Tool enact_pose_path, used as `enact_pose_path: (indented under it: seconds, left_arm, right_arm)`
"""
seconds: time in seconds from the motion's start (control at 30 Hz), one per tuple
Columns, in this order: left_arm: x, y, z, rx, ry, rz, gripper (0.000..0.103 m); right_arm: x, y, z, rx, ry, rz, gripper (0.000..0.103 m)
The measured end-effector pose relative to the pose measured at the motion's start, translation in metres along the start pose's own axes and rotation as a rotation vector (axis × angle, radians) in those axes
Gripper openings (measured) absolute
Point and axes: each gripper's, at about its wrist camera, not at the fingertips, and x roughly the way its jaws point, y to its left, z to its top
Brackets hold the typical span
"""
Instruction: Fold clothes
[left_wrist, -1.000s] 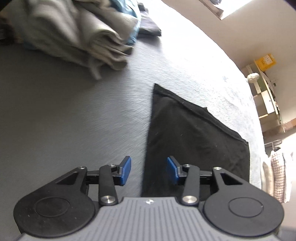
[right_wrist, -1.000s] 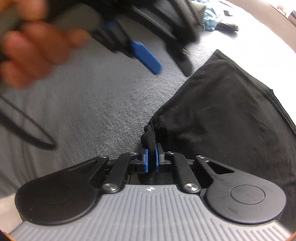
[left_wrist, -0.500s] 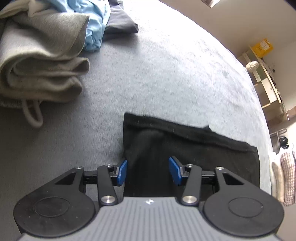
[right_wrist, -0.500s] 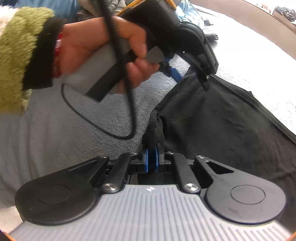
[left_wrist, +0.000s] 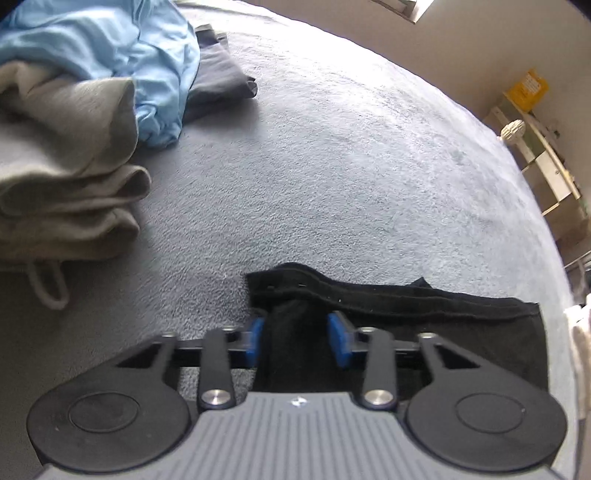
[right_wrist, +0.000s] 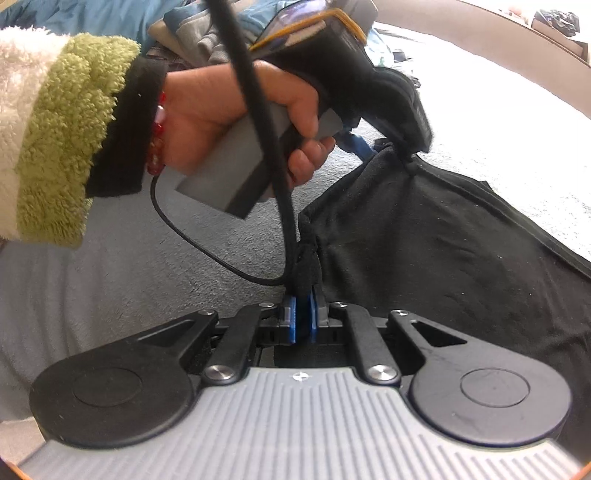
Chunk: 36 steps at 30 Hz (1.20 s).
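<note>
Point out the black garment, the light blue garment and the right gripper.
black garment (left_wrist: 424, 302): left wrist view, on its hemmed edge.
light blue garment (left_wrist: 110, 48): left wrist view, on the middle of its crumpled bulk.
right gripper (right_wrist: 303, 317): right wrist view, midway between its fingertips, jaws shut on the black cloth.

Grey carpeted surface (left_wrist: 332, 155) — fills most of the left wrist view. Wooden shelf unit (left_wrist: 546, 177) stands at the far right, against the pale wall (left_wrist: 461, 48). A yellow box (left_wrist: 528, 88) sits on top of the shelf unit; a small whitish round object (left_wrist: 512, 130) sits just below it, at the shelf's near edge. A black cable (right_wrist: 207, 243) loops over the carpet in the right wrist view.
</note>
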Motion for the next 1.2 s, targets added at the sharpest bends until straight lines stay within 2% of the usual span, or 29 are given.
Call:
enact_pose_path:
  seconds: [0.03,0.33,0.53,0.77,0.97,1.2]
  left_arm:
    - [0.000,-0.001,0.000,-0.001,0.002,0.000,0.014]
    - [-0.014,-0.021,0.001,-0.034,-0.021,0.044,0.011]
    - [-0.028,-0.055,0.000,0.020,-0.055,0.067,0.011]
    - [-0.034,-0.123,-0.006,0.135,-0.085,0.076,0.010]
    - [-0.016,-0.192,-0.017,0.213,-0.094,0.070,0.010]
    - [0.007,-0.273,-0.030,0.301,-0.103,0.061,0.010]
  right_arm:
    - [-0.001,-0.001,-0.001,0.005,-0.006,-0.001,0.005]
    - [-0.016,-0.015,-0.015,0.052,-0.064,-0.015,0.005]
    - [-0.033,-0.034,-0.034,0.090,-0.117,-0.046,0.005]
    - [-0.055,-0.066,-0.064,0.164,-0.179,-0.102,0.005]
    - [-0.079,-0.105,-0.097,0.265,-0.225,-0.163,0.005]
    - [-0.107,-0.163,-0.139,0.445,-0.257,-0.261,0.005]
